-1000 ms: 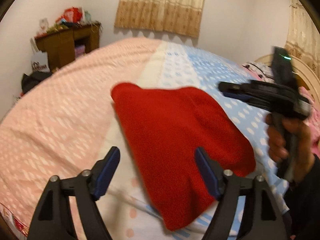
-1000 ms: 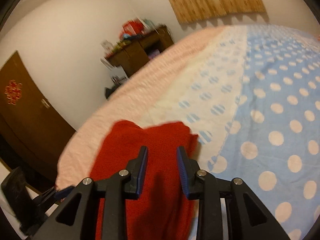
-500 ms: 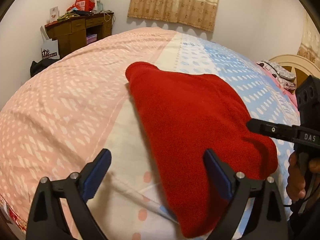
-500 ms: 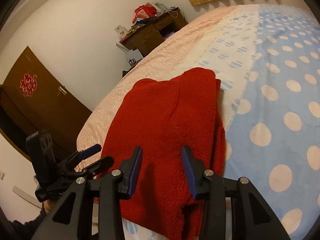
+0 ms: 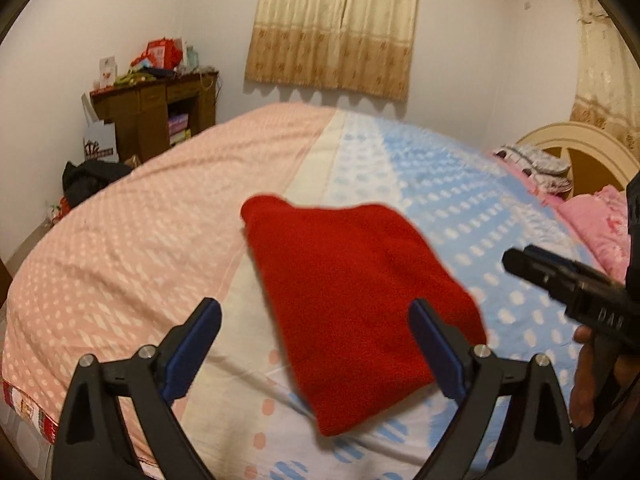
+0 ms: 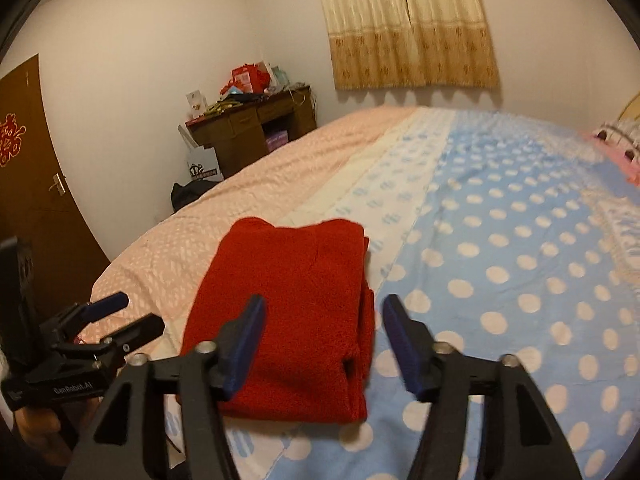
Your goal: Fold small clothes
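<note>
Red fleecy garment [image 6: 292, 320] lies folded into a compact rectangle on the dotted pink-and-blue bedspread [image 6: 520, 240]. Left gripper [image 5: 316, 344] and right gripper [image 6: 322, 344] hover spread, holding nothing. Folding looks finished; next likely means setting it aside.

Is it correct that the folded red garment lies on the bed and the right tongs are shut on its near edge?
Not quite. The folded red garment does lie on the bed, but the right tongs are open and hold nothing; the right wrist view shows their fingers apart above the cloth. The left tongs are open too.
</note>
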The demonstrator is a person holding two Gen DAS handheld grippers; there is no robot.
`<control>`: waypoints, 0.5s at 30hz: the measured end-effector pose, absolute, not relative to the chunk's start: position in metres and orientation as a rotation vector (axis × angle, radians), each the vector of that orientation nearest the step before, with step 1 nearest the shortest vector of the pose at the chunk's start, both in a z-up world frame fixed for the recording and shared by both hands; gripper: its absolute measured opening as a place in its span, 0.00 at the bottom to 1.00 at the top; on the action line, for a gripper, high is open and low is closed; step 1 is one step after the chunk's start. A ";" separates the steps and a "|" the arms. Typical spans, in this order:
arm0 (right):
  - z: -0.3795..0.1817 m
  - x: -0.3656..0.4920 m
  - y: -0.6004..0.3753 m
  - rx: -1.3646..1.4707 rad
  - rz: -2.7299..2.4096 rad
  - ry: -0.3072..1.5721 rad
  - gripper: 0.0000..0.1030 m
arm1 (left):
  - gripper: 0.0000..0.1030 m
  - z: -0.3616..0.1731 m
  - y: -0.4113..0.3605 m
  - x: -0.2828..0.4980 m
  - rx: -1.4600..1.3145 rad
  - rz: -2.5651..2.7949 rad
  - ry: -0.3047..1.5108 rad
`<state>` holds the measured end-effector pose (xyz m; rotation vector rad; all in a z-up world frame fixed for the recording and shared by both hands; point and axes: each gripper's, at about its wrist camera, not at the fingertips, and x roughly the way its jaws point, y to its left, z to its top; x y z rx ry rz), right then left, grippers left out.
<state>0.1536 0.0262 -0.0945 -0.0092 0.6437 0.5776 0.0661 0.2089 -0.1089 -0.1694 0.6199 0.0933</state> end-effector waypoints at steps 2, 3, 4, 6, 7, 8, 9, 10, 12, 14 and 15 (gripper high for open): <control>-0.087 0.145 0.025 -0.016 0.577 0.623 0.70 | 0.98 -0.103 0.207 0.062 -0.165 0.093 0.592; -0.084 0.142 0.024 -0.019 0.578 0.613 0.70 | 0.98 -0.101 0.206 0.061 -0.162 0.092 0.585; -0.081 0.139 0.024 -0.022 0.572 0.606 0.70 | 0.98 -0.100 0.206 0.061 -0.158 0.091 0.581; -0.077 0.134 0.022 -0.024 0.562 0.595 0.70 | 0.98 -0.099 0.206 0.060 -0.159 0.086 0.575; -0.075 0.131 0.020 -0.025 0.555 0.589 0.70 | 0.98 -0.098 0.206 0.060 -0.160 0.086 0.571; -0.073 0.128 0.020 -0.027 0.549 0.585 0.70 | 0.98 -0.097 0.205 0.060 -0.161 0.085 0.571; -0.072 0.126 0.019 -0.029 0.542 0.582 0.70 | 0.98 -0.097 0.205 0.060 -0.162 0.084 0.571; -0.071 0.126 0.019 -0.030 0.538 0.580 0.70 | 0.98 -0.097 0.205 0.060 -0.163 0.083 0.569; -0.070 0.124 0.018 -0.027 0.537 0.579 0.70 | 0.98 -0.097 0.206 0.061 -0.163 0.083 0.572; -0.069 0.122 0.018 -0.030 0.539 0.573 0.71 | 0.98 -0.097 0.206 0.060 -0.166 0.082 0.573; -0.068 0.121 0.017 -0.032 0.540 0.570 0.71 | 0.98 -0.097 0.206 0.061 -0.167 0.082 0.575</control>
